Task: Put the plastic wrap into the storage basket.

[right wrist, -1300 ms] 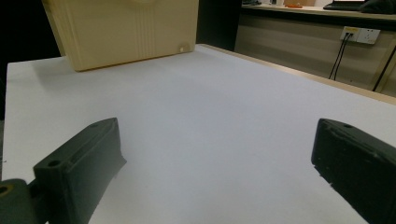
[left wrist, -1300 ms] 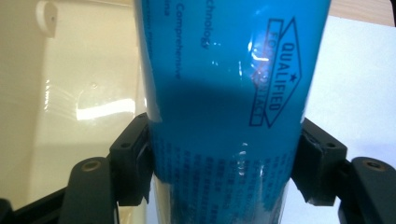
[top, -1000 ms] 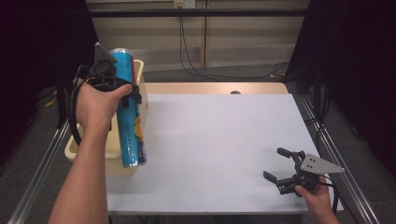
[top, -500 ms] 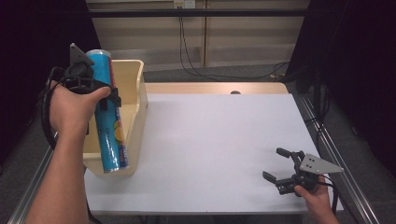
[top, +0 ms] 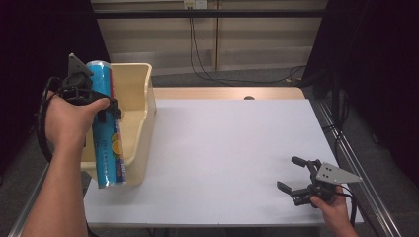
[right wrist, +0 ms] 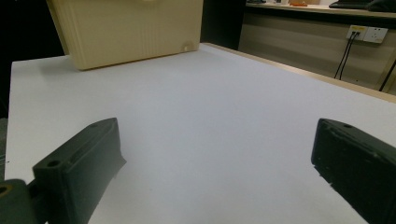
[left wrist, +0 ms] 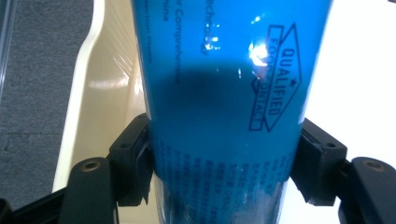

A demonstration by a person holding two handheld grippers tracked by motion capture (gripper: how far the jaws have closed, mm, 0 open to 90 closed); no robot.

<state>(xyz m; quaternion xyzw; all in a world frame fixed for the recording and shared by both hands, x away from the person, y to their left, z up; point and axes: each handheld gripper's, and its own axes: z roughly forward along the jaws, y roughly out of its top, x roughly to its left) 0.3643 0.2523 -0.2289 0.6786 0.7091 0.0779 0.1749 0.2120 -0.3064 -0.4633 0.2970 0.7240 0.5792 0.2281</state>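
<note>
My left gripper (top: 104, 109) is shut on a tall blue tube (top: 106, 148) with printed text, and holds it roughly upright at the table's left edge. In the left gripper view the black pads (left wrist: 135, 163) press both sides of the blue tube (left wrist: 224, 93), with my left gripper (left wrist: 224, 172) centred on it. The tube's lower end hangs over the near part of a cream plastic bin (top: 141, 84). My right gripper (top: 289, 173) rests low at the table's near right, open, with nothing between its jaws; the right gripper view (right wrist: 215, 154) shows only bare table there.
The white tabletop (top: 227, 148) spreads between the two hands. The cream bin (right wrist: 126, 28) stands at its left side, and its wall (left wrist: 88, 93) lies just behind the tube. Cables and a low shelf run behind the table; metal rails flank it.
My left hand has carried the blue tube to the left, from over the table beside the bin to over the bin's near left part. The right gripper has stayed put.
</note>
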